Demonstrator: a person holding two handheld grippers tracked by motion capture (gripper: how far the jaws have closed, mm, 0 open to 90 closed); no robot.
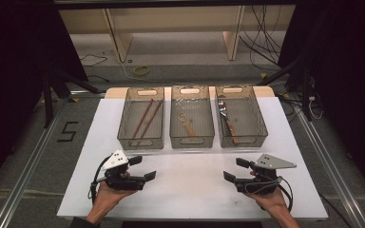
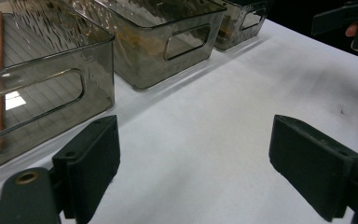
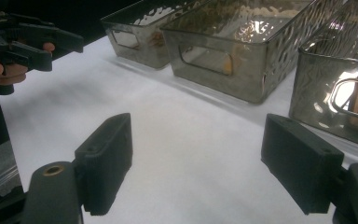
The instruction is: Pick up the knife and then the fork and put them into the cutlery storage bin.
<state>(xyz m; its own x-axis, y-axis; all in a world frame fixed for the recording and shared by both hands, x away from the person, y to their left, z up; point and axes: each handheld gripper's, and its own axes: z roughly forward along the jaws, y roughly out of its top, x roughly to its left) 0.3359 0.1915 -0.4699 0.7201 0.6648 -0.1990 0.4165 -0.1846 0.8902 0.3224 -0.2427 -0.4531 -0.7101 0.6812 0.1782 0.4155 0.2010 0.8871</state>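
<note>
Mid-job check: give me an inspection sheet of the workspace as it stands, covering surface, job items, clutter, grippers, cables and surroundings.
Surface: white table top, bare in front of the bins.
Job's things: three clear bins in a row; left bin holds chopsticks, middle bin a wooden-handled utensil, right bin a wooden-handled fork.
Clutter: nothing seen.
Grippers: left gripper and right gripper open, empty, facing each other.
Cables: one trails from each gripper; loose cables on floor behind.
Surroundings: dark room, wooden frame beyond table, a "5" mark on floor.
</note>
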